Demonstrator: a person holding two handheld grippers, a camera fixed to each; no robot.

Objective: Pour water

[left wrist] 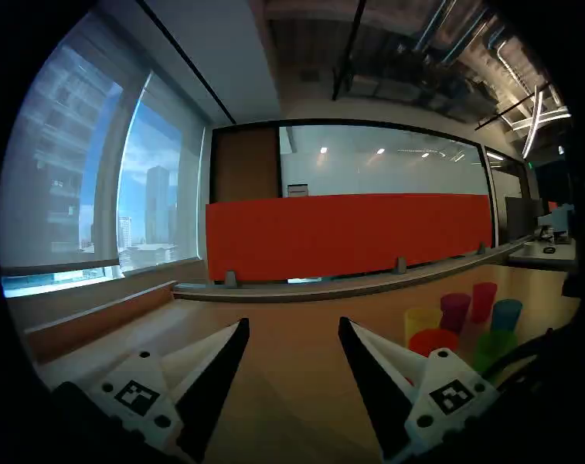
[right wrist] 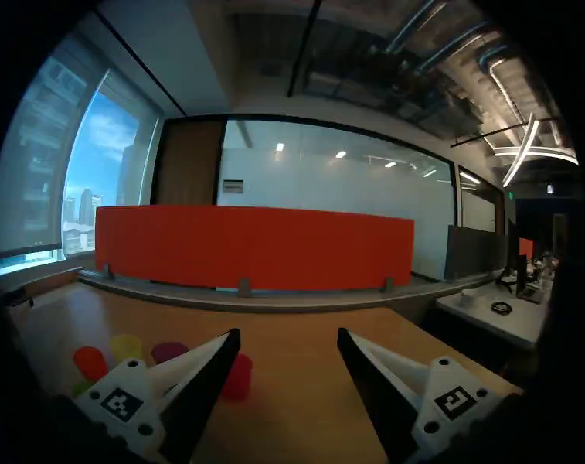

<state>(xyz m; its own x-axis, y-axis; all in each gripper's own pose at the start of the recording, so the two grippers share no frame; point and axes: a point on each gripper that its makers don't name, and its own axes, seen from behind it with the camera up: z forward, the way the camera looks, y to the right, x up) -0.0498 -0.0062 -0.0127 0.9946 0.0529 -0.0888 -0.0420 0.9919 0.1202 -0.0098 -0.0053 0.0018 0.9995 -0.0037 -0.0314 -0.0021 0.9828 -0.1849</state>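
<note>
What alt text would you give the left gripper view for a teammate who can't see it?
The left gripper hangs open and empty over a wooden table, jaws apart. A cluster of coloured cups stands on the table at the right of the view. An orange partition runs along the table's far edge, and a large window is at the left.

Smooth wood desk [left wrist: 292, 402] w/ translucent plastic cups [left wrist: 421, 321]

Right hand-held gripper [right wrist: 288, 334] partly hides red cup [right wrist: 239, 377].
</note>
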